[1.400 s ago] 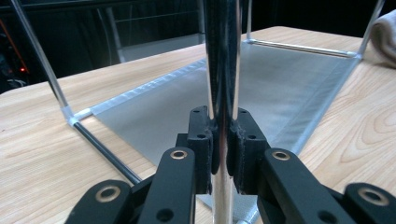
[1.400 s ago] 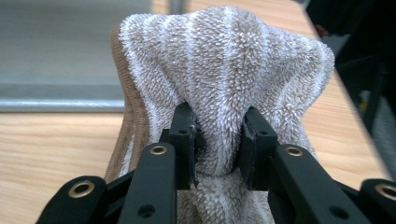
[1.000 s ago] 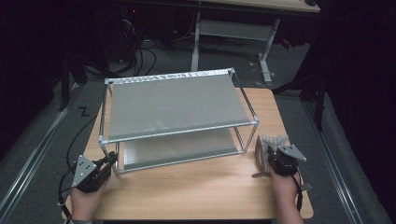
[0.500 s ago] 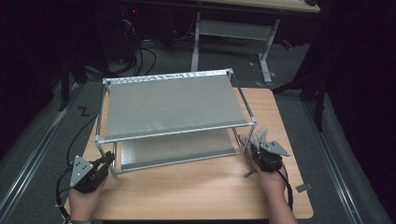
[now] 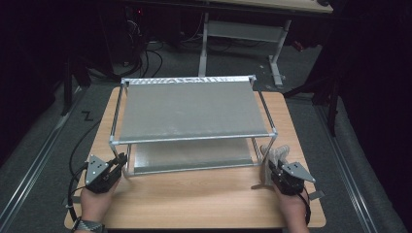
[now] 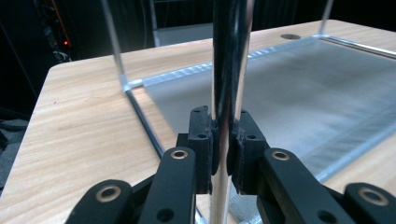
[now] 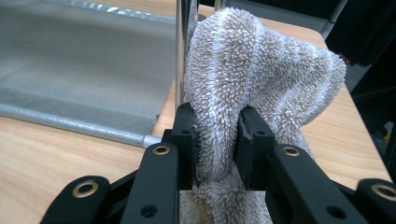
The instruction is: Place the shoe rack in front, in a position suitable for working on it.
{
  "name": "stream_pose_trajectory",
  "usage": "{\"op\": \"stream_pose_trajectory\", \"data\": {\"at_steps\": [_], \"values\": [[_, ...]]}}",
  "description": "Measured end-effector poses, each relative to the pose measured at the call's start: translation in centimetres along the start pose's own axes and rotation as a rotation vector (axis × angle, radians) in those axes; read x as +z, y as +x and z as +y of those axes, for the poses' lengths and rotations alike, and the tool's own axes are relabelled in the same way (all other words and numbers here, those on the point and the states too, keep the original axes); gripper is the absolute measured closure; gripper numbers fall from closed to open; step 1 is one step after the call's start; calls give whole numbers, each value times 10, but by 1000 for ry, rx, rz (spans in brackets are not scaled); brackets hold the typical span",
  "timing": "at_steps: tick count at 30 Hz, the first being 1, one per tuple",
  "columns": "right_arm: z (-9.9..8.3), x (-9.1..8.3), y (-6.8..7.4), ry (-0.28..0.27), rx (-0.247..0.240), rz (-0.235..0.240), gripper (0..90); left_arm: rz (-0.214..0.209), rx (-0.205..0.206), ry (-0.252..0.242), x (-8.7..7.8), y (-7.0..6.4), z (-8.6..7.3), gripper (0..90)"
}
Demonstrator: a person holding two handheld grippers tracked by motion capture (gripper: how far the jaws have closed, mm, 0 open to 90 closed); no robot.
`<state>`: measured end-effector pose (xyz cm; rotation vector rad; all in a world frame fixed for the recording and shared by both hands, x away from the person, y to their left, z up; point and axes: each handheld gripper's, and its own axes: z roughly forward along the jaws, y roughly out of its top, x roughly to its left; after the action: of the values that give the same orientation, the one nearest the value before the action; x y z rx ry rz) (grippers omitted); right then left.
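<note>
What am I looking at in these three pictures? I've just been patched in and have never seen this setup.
No robot arm here: a person holds a two-jaw tool in each hand at a wooden table. The wide picture comes from a fixed camera above the person. The other two come from cameras riding on each tool, looking along its black jaws. On the table stands a two-level metal rack with grey shelves. The left gripper is shut on the rack's front left post. The right gripper is shut on a fluffy beige cloth, held right by the rack's front right post, perhaps to wipe it.
</note>
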<state>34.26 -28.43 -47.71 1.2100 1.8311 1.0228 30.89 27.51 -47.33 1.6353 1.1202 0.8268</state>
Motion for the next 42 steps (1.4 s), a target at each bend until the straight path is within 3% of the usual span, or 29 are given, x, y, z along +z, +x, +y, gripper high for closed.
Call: {"op": "stream_pose_trajectory", "data": {"at_steps": [9, 17, 21, 25, 28, 30, 33, 35, 37, 39, 42], "values": [[-7, -13, -3, -1, 17, -7, 712, 27, -27, -10, 27, 1, 6, 790], [-10, -21, -5, 7, 17, -9, 707, 36, -40, 33, 55, 4, 4, 769], [-12, -24, -5, 4, 16, -10, 707, 59, -50, 50, 48, 1, 2, 632], [-14, -25, -3, 2, 21, -11, 706, 115, -98, 43, 29, 5, 1, 484], [-15, -26, -2, 3, 21, -9, 705, 121, -117, 91, 15, 8, -1, 412], [-15, -27, -1, 1, 24, -7, 704, 99, -127, 84, 4, 1, -2, 411], [-16, -28, 1, 1, 30, -9, 704, 68, -106, 73, -4, -10, -3, 418], [-16, -29, 3, 3, 24, -12, 702, 13, -65, 68, -7, -25, -9, 421], [-16, -30, 4, 4, 18, -10, 701, -45, -74, 82, -6, -31, -11, 421], [-16, -32, 5, 7, 18, -6, 700, -87, -80, 51, -10, -38, -3, 410], [-15, -32, 8, 10, 12, -7, 698, -117, -25, -19, -18, -52, 22, 398]]}}
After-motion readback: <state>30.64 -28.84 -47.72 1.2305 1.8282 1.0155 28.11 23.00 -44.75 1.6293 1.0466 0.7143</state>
